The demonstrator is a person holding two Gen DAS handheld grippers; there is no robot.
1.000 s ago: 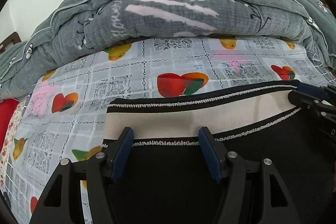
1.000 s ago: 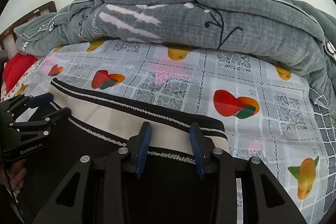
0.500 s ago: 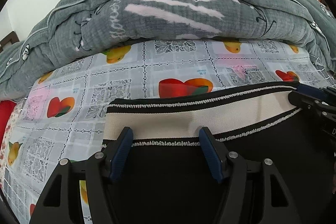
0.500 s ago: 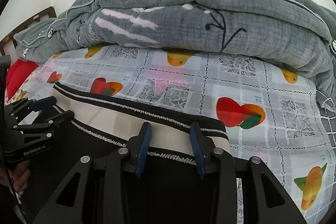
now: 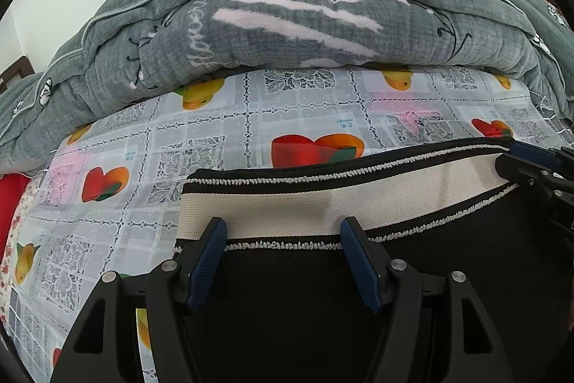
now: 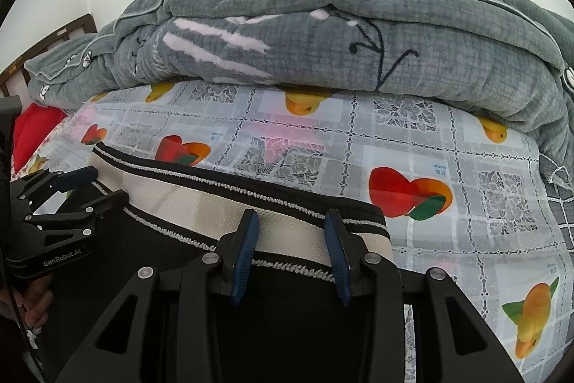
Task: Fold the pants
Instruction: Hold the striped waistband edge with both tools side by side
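Note:
Black pants [image 5: 287, 304] with a cream and black striped waistband [image 5: 305, 210] lie flat on the bed, waistband toward the far side. My left gripper [image 5: 283, 236] is open, its blue-padded fingers spread over the waistband's left end. My right gripper [image 6: 290, 225] is open over the waistband's right end [image 6: 323, 225]. Each gripper shows at the edge of the other's view: the right one [image 5: 538, 167] and the left one [image 6: 68, 189]. Neither holds cloth.
A fruit-print plastic sheet [image 5: 251, 131] covers the bed. A thick folded grey quilt [image 5: 305, 24] is piled along the far side. A red cushion [image 6: 32, 128] lies at the far left, a dark wooden bed frame [image 6: 53, 42] behind it.
Both cameras have tipped slightly, so the quilt looms a bit larger. The grippers stay open over the waistband in the same places.

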